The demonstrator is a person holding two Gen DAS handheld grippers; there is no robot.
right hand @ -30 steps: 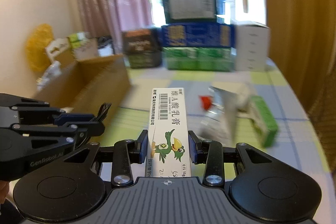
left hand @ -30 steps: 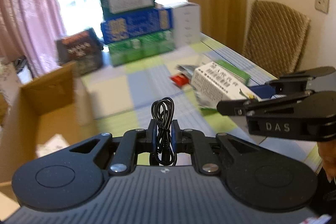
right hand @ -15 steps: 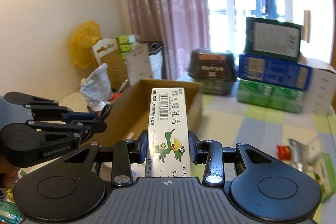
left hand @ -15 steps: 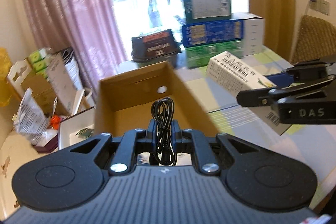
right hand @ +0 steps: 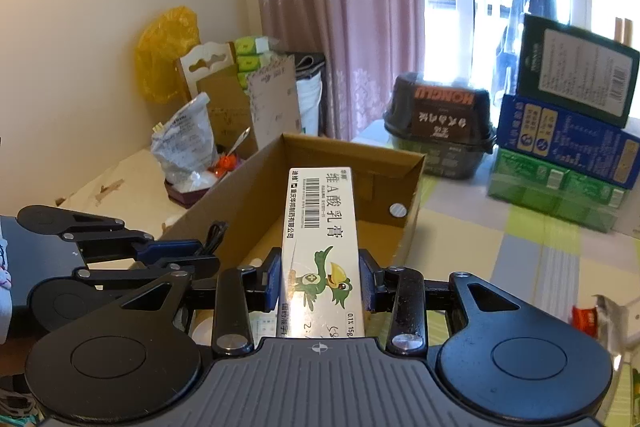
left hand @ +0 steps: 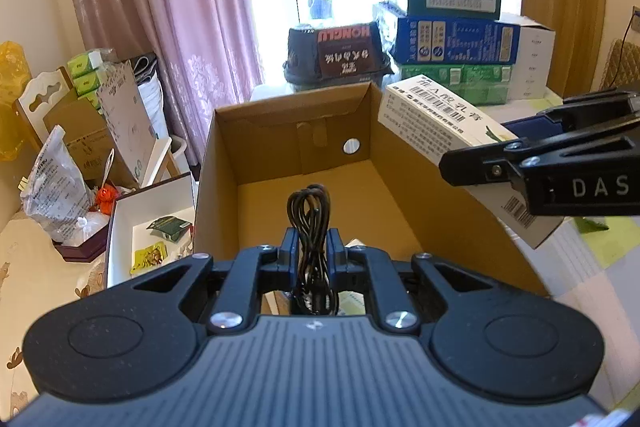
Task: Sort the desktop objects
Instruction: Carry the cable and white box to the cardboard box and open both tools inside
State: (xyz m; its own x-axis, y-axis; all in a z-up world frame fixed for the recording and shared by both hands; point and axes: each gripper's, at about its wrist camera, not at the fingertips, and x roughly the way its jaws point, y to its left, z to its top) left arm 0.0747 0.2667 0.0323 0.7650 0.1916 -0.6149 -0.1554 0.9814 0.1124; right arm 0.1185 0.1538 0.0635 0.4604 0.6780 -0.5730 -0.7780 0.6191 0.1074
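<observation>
the left claw (left hand: 313, 250) is pinching a limp coiled black cable (left hand: 310, 211) mid-bundle, just ahead of it the open brown cardboard box (left hand: 304, 163). the right claw (right hand: 319, 277) is clamping a light, stiff white ointment carton (right hand: 320, 227) across its narrow sides; it looks crushable.

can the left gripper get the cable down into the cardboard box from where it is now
Probably yes. The left gripper, shut on the black cable, sits at the open top of the cardboard box. The right gripper and its ointment box are off to the right.

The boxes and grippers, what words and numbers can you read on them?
"维A酸乳膏", "0.1% 15g": white ointment box, held by the right gripper.
"DAS": right gripper's side.
"HONGLU", upside down: dark container.
Stacked boxes: print too small to read.
Left gripper, holding the black cable: no text.
</observation>
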